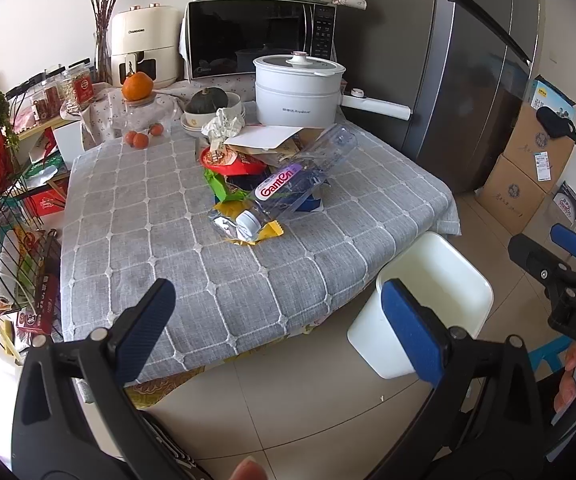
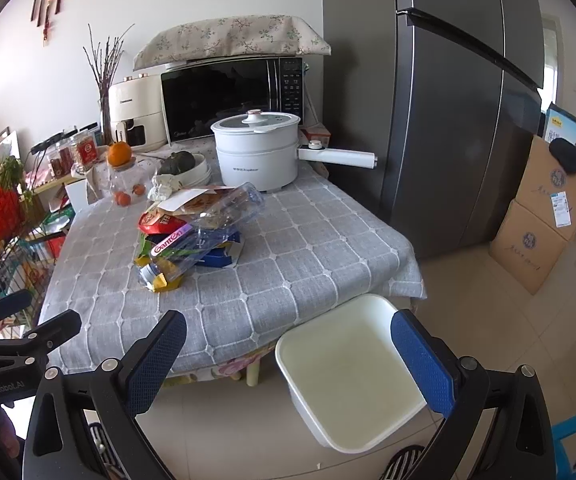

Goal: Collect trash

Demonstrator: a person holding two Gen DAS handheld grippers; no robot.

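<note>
A pile of trash lies mid-table: a clear plastic bottle (image 1: 295, 180) (image 2: 204, 228) on its side, a yellow wrapper (image 1: 248, 232) (image 2: 162, 280), a green packet (image 1: 220, 186), a red wrapper (image 1: 228, 160) (image 2: 156, 220), a blue box (image 2: 224, 256), cardboard and white paper (image 1: 264, 136), and crumpled paper (image 1: 224, 122). An empty white bin (image 1: 427, 304) (image 2: 351, 372) stands on the floor beside the table. My left gripper (image 1: 276, 320) is open and empty before the table's near edge. My right gripper (image 2: 288, 360) is open and empty above the bin's near side; it also shows in the left wrist view (image 1: 567, 256).
The table with the grey checked cloth (image 1: 168, 240) also holds a white electric pot (image 1: 299, 88), bowls with a squash (image 1: 208, 102), oranges (image 1: 140, 138) and a microwave (image 1: 256, 36). A fridge (image 1: 467, 60) and cardboard boxes (image 1: 527, 168) stand right; a wire rack (image 1: 4, 200) left.
</note>
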